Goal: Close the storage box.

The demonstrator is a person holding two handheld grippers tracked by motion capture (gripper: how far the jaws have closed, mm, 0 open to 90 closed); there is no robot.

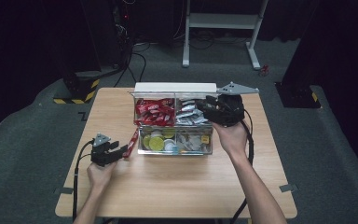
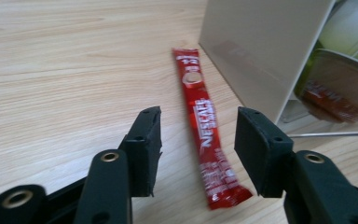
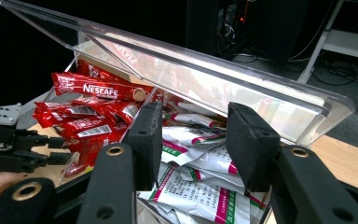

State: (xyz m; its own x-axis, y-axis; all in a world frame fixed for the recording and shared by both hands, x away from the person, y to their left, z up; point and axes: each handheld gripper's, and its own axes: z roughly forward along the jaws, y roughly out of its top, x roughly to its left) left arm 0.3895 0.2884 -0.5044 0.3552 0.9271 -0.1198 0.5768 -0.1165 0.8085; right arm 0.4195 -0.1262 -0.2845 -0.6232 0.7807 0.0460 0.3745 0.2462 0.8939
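Nearest the person, at about 8 o'clock on the wooden table [image 1: 177,186], the left gripper [image 1: 116,153] rests low over the tabletop with its jaws apart and nothing pressed between the pads. In the left gripper view the red Nescafé stick [image 2: 204,129] lies flat on the wood in the gap ahead of those jaws, running from 6 o'clock up toward 12 o'clock, its near end level with the right jaw's tip but not touching it. From the high view the same stick sits just beside the left wall of the clear plastic organiser box [image 1: 142,140], at roughly 9 o'clock from the box.

Further in, at the table's centre, the box has four compartments. The near left one holds round yellow-green capsules [image 1: 156,142], the near right one small pale packets [image 1: 193,140].

Further still, at about 1 o'clock, the right gripper [image 1: 205,108] hangs over the box's far right compartment with its jaws apart; whether they grip anything cannot be told. The right gripper view looks between them onto white sachets [image 3: 200,186] with green and pink print, and to the left onto the pile of red sticks [image 3: 88,116] in the far left compartment. The box's clear lid [image 3: 205,79] stands raised behind them
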